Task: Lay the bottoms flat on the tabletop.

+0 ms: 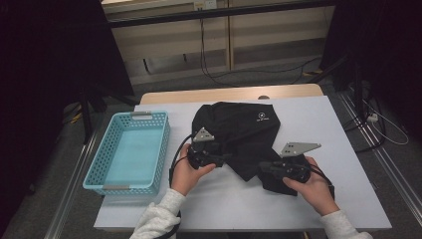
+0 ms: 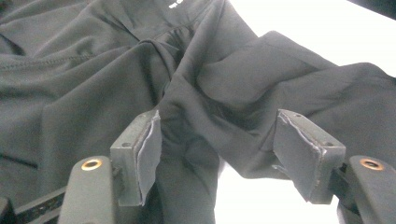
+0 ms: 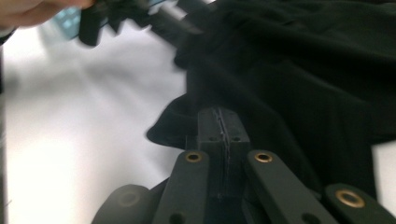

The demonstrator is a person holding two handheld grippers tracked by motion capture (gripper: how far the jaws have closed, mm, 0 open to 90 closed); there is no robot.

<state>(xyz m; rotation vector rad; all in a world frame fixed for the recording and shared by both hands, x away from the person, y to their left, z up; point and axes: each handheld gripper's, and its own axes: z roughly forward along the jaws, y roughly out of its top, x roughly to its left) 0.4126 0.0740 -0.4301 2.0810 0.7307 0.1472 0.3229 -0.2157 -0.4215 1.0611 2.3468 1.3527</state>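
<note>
a light blue perforated plastic basket [image 1: 128, 153] stands at the left of the white table top [image 1: 328, 129], just beside the left hand and apart from the cloth. cables lie on the grey floor [image 1: 259, 77] beyond the table. nothing stands between the grippers and the cloth.

a black fabric garment with a small white logo [image 1: 239, 130] lies crumpled in the middle of the table, its folds running toward the person. the left gripper [image 2: 217, 154] is at its near left edge, pads wide apart, a ridge of cloth lying loose between them without being pressed. the right gripper [image 3: 219, 123] sits at the near right corner, pads closed together; whether they pinch the dark fold at their tip i cannot tell.
</note>
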